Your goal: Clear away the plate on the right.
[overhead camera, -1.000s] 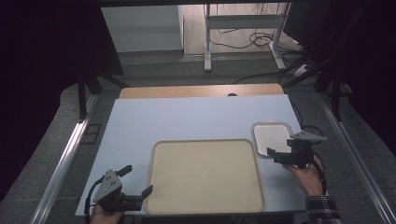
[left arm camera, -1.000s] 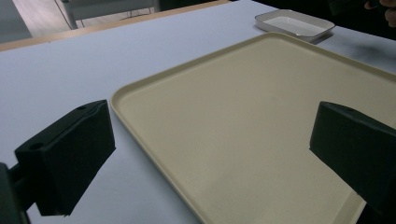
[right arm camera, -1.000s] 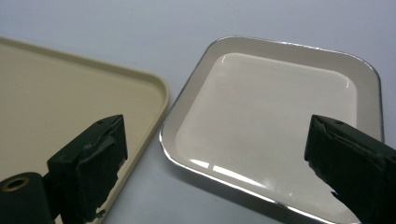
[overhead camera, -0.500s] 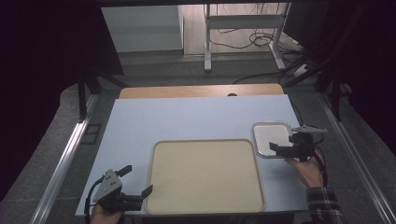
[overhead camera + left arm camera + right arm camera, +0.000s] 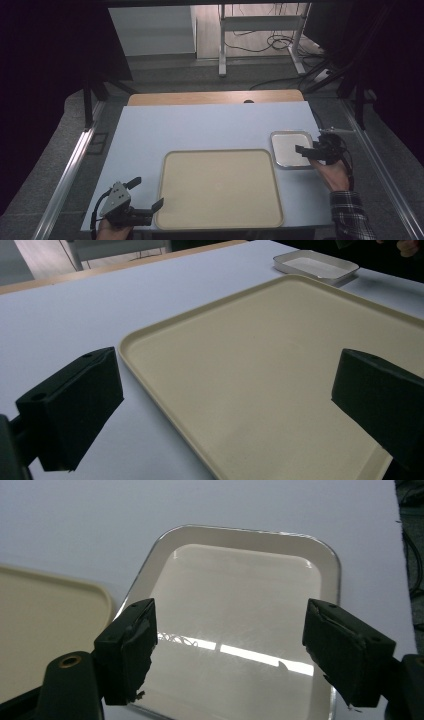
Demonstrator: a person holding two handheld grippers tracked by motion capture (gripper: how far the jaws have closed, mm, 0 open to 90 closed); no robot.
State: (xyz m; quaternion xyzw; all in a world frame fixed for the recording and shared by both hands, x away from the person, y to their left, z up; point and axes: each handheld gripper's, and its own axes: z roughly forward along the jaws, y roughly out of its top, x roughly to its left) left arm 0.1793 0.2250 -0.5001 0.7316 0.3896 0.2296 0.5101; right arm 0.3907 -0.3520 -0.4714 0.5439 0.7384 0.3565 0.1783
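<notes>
**Right gripper view: claw spread over the small metal tray**

Right gripper view looks down between two black jaws that stand apart over the small metal tray (image 5: 235,625); they have just been closing in, yet nothing is pinched between them and the pads press on nothing. The tray is shiny, shallow, with rounded corners, and it holds nothing but a streak of reflected light. Its left rim lies just beside the corner of the beige tray (image 5: 45,625).

From above, the right gripper (image 5: 306,150) hangs over the near right part of that metal tray (image 5: 290,136), the hand (image 5: 332,172) behind it coming out of a checked sleeve (image 5: 352,217). The left gripper (image 5: 148,194) sits at the near left corner of the beige tray (image 5: 220,187), jaws released and wide, one over the tray's edge and one over the table. In the left gripper view the beige tray (image 5: 280,370) lies bare between the jaws, with the metal tray (image 5: 316,264) far off beyond its corner.

Both trays rest on a pale blue sheet (image 5: 200,127) that covers the table; a strip of wooden tabletop (image 5: 215,97) shows at the far edge. Grey carpet lies around, metal rails (image 5: 70,170) run along both sides, and beyond stand desk legs (image 5: 221,45) with loose cables (image 5: 260,40) on a wooden floor. Nothing stands between either claw and its tray.
</notes>
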